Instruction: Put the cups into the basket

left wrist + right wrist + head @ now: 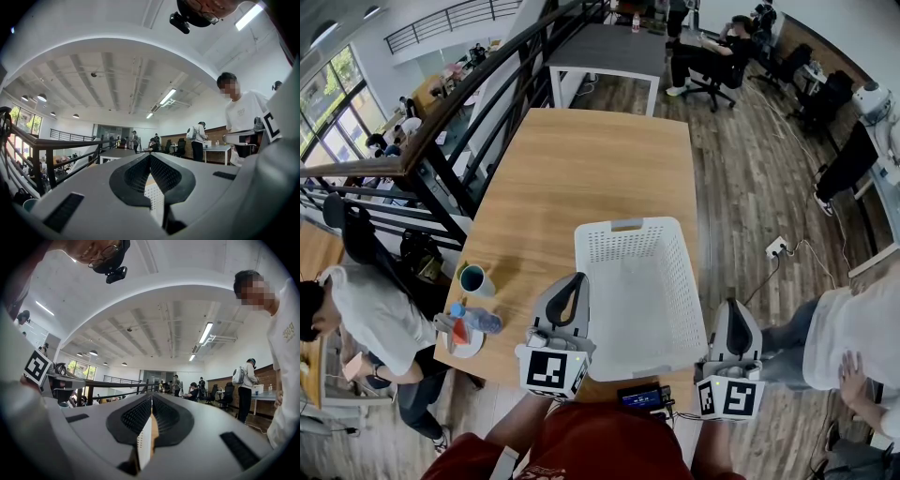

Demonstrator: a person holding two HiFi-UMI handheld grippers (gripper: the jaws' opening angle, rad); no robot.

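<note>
A white cup with a dark teal inside (pixel 474 279) stands near the table's left edge. The white slatted basket (pixel 679 272) sits in the middle of the near half of the wooden table (pixel 581 178); nothing shows inside it. My left gripper (pixel 578 279) is held at the basket's left wall, to the right of the cup, jaws shut and empty. My right gripper (pixel 729 306) hangs off the table's right edge beside the basket, also shut with nothing in it. Both gripper views point level across the room: the left gripper (pixel 150 155) and the right gripper (pixel 151 397) show their tips pressed together.
A white plate (pixel 474 349) at the near left corner carries a lying water bottle (pixel 476 319) and a small red item (pixel 460 332). A dark phone-like device (pixel 641 397) lies at the near edge. A black railing (pixel 459 122) runs along the left; people stand around.
</note>
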